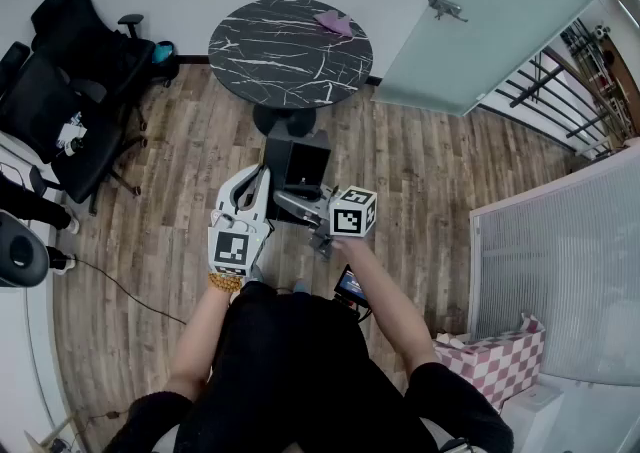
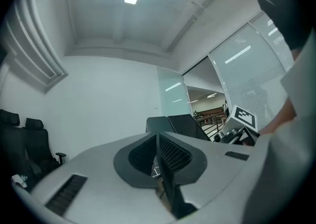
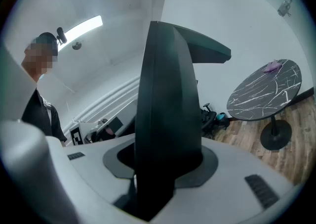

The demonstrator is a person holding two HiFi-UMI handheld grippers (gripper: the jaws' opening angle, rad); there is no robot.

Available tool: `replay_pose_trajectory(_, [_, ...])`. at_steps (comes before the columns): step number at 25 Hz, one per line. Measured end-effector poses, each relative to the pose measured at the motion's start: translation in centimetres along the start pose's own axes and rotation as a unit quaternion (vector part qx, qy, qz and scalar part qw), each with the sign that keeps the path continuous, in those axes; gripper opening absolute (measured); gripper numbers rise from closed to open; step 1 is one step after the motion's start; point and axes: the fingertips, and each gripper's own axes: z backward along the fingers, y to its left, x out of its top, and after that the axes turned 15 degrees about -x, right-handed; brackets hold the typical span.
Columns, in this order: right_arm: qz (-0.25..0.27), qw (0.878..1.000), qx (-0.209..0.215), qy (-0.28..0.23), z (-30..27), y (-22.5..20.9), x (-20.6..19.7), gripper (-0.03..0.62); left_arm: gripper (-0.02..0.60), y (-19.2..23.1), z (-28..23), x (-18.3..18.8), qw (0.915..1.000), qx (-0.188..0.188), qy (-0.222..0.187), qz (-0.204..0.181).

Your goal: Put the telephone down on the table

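Our right gripper (image 1: 296, 199) has its jaws clamped on the telephone (image 3: 165, 119), a tall dark body that fills the middle of the right gripper view and stands well above the pads; our left gripper (image 2: 159, 144) has its jaws together on nothing and is held just beside the right one.

The telephone is in the air over the wooden floor (image 1: 420, 181), well apart from the round marble table (image 1: 290, 51) ahead of us; nothing of the setting-down is done yet, as we judge it.

The risks, as we see them:
- the grip seems to sit low on a tall thing, so a quick swing toward the table may let it pivot between the pads;
- loosening the jaws before the base rests on the marble would drop it on the floor;
- setting it near the rim may leave it overhanging and let it tip off;
- a pink thing (image 1: 335, 21) lies on the far side of the top; we should land clear of it;
- the left gripper is close enough to knock the telephone as we reach.
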Motion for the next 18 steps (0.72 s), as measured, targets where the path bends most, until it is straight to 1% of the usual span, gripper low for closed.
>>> replay_pose_trajectory(7, [-0.035,0.999,0.003,0.008,-4.8,-0.5,0.2,0.176,0.029,5.2,1.1,-0.2,1.0000,-0.007,-0.006,0.003])
replay_pose_trajectory(12, [-0.069,0.998,0.004,0.015,-7.9,-0.7,-1.6,0.176,0.028,7.4,2.2,-1.4,0.9996,-0.026,0.000,0.010])
replay_pose_trajectory(18, [-0.087,0.996,0.005,0.016,-10.4,-0.8,-1.3,0.176,0.028,9.5,2.1,-2.8,0.9992,-0.037,0.005,0.015])
